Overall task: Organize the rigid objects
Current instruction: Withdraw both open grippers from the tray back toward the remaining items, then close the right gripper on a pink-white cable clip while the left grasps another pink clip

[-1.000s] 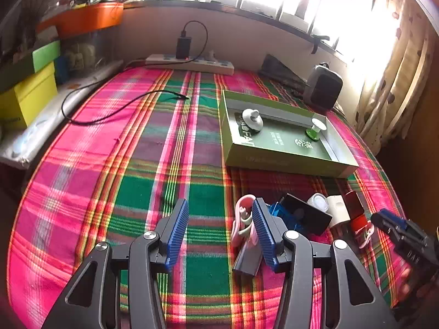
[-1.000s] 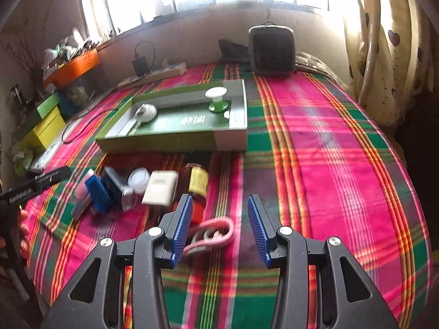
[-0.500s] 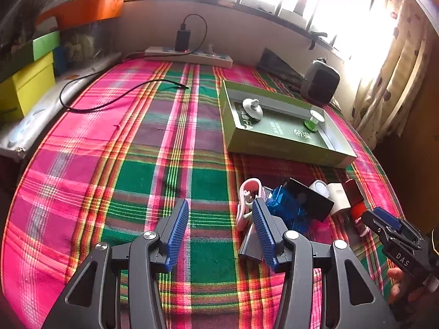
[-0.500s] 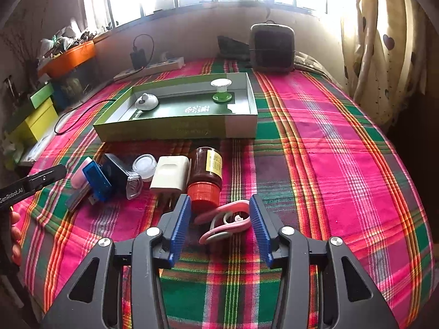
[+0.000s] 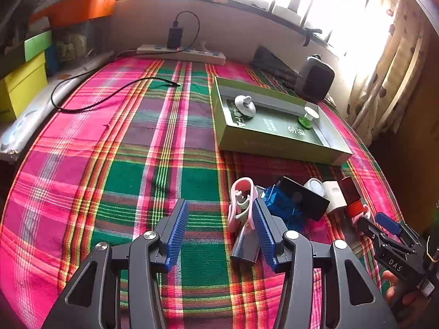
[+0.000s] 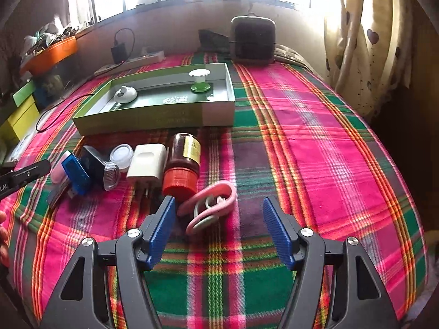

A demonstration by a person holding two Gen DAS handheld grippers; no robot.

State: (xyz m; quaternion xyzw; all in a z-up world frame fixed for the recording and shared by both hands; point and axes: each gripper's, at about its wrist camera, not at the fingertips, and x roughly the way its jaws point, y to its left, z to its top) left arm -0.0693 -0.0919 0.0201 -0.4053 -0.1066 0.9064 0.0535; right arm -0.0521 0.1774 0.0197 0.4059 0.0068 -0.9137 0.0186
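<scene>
1. On the plaid blanket [image 6: 315,137], just ahead of the right claw [image 6: 219,229], lies a pink clip [image 6: 211,205]. It sits between the lines of the two fingers but nearer the left one, touching neither.
2. The right claw's jaws have just been opening and now stand wide, holding nothing.
3. Beyond the clip, a brown jar with a red cap [image 6: 182,164] lies on its side, the cap just beside the clip's end.
4. To the jar's left sit a white plug [image 6: 146,164], a small clear pot [image 6: 122,156] and a blue stick [image 6: 75,174], close together.
5. Behind them stands a green tray [image 6: 153,116] with two small knobs inside.
6. The left claw [image 5: 220,229] is partly open and empty; a second pink clip [image 5: 241,203] lies just beside its right finger.
</scene>
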